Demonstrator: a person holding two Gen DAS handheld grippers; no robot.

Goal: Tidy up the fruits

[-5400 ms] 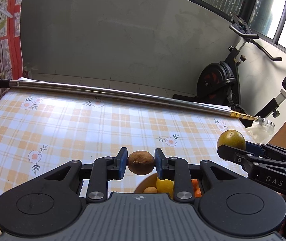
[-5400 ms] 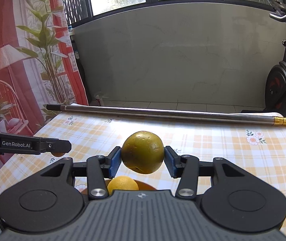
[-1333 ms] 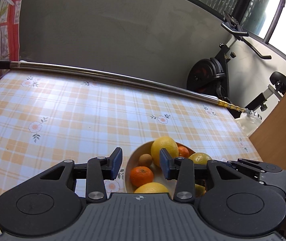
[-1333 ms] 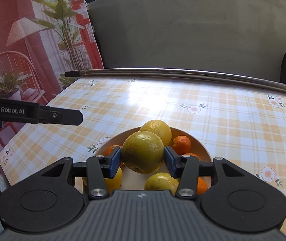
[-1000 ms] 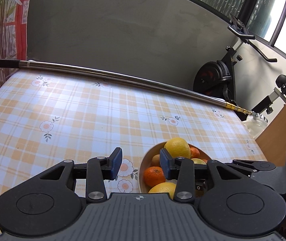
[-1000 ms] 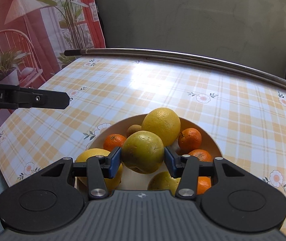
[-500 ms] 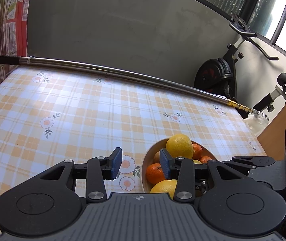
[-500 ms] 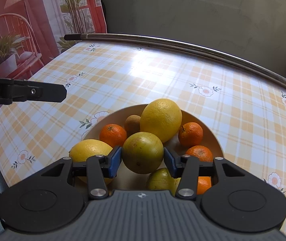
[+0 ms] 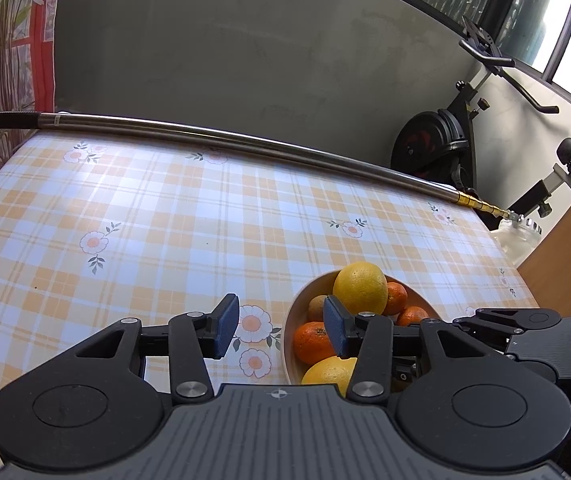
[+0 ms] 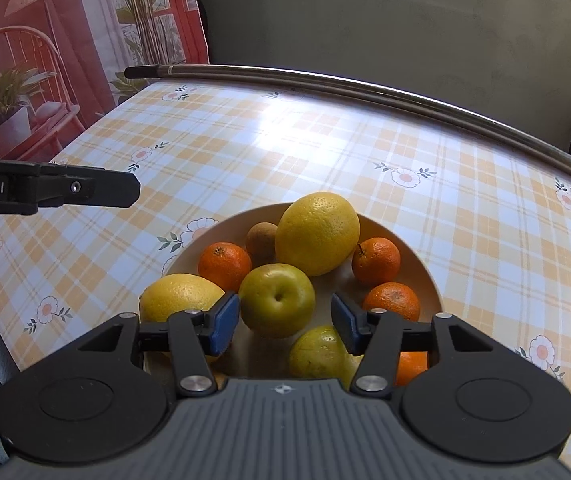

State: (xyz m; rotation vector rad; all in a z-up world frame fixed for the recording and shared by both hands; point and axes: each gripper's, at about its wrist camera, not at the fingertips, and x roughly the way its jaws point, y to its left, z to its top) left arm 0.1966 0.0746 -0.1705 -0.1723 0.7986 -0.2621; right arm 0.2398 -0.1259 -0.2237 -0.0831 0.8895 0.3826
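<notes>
Left wrist view: the left gripper [image 9: 281, 330] stands with its jaws apart and nothing between them; they have just been opening a little. Under the gap lies only the checked tablecloth [image 9: 165, 220]. The bowl [image 9: 291, 332] sits at about 4 o'clock from the gap, and the right finger [image 9: 335, 330] covers part of it. The big yellow citrus [image 9: 360, 288] shows well, but the small brown fruit [image 9: 317, 307] and the mandarins [image 9: 312, 342] are half hidden. At 3 o'clock the right gripper [image 9: 473, 320] comes in from the side — its jaws cannot be read from here. A long metal pole [image 9: 221, 140] lies along the far edge of the table.

Right wrist view: here the whole bowl [image 10: 425, 272] opens up. The right gripper [image 10: 285, 322] has just been opening its jaws; the green-yellow fruit [image 10: 276, 300] lies between the blue pads [image 10: 227, 322] on the pile, and a clear gap shows at the right pad, so it is released. A second green fruit [image 10: 317, 354] at 6 o'clock is cut off by the gripper body. Only this view shows the lemon-like fruit [image 10: 181, 298] at 9 o'clock fully — and the left gripper's finger [image 10: 85, 189] enters from the left edge.
</notes>
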